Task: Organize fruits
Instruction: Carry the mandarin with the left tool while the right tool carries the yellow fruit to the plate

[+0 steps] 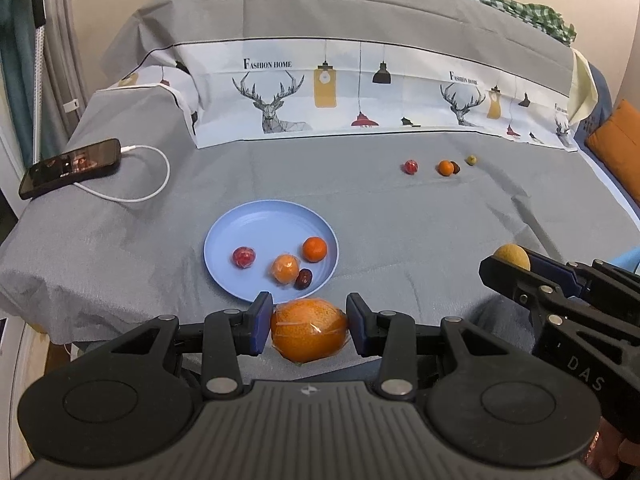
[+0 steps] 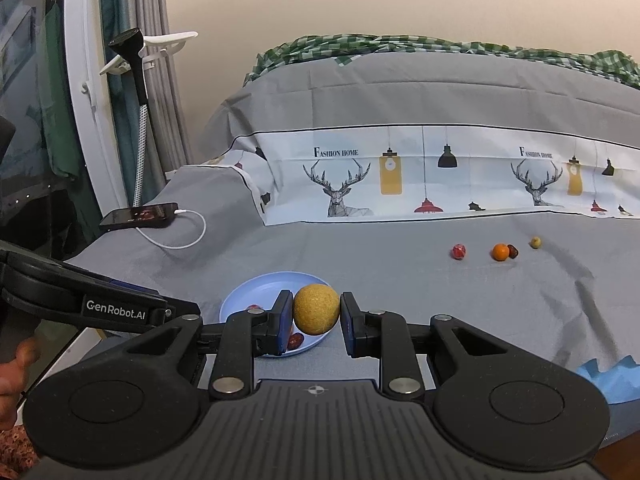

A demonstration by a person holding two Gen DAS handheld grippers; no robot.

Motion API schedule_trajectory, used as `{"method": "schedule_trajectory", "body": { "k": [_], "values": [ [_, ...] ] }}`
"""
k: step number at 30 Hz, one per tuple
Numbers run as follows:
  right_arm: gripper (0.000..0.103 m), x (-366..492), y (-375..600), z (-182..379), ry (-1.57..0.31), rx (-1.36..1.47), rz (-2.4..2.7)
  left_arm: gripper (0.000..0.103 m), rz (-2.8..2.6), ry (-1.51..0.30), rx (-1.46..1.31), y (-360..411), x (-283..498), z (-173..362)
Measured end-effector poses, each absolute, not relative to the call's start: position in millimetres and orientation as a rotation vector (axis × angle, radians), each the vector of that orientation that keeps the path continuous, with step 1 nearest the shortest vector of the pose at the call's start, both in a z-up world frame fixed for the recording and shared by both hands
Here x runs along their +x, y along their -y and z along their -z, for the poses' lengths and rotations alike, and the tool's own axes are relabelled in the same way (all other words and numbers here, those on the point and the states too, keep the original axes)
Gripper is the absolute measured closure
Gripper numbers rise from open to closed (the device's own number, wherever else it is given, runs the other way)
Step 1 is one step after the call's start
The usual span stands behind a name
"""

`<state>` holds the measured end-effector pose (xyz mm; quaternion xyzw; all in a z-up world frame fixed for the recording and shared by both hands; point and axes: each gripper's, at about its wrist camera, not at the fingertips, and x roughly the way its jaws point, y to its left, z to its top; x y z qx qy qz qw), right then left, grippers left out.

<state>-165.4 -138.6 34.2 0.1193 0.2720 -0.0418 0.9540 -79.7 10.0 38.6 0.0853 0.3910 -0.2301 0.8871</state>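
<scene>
Wrapped orange [image 1: 309, 329] clamped between the left gripper [image 1: 309, 322] pads, held just off the blue plate [image 1: 224, 240] rim at 6 o'clock. Plate carries a red fruit [image 1: 243, 257], a wrapped orange fruit [image 1: 285, 268], a bare orange [image 1: 314, 249] and a dark date [image 1: 303, 279]. Right gripper [image 2: 316, 312] grips a yellow round fruit [image 2: 316, 309], hanging at the plate's 4 o'clock. Four small fruits [image 1: 445, 168] lie well apart at 1 o'clock on grey cloth [image 1: 400, 216]; phone [image 1: 70, 168] at 10 o'clock
</scene>
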Motion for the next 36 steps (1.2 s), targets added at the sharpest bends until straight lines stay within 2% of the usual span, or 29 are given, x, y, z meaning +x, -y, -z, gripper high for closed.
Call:
{"method": "schedule_trajectory", "body": {
  "k": [21, 36],
  "values": [
    [0.077, -133, 149, -18, -0.629, 0.277, 0.068, 0.058, 0.421, -0.843, 0.151, -19, -47, -29],
    [0.076, -55, 140, 22, -0.719, 0.288, 0.023, 0.058, 0.324, -0.924, 0.140, -20, 34, 11]
  ]
}}
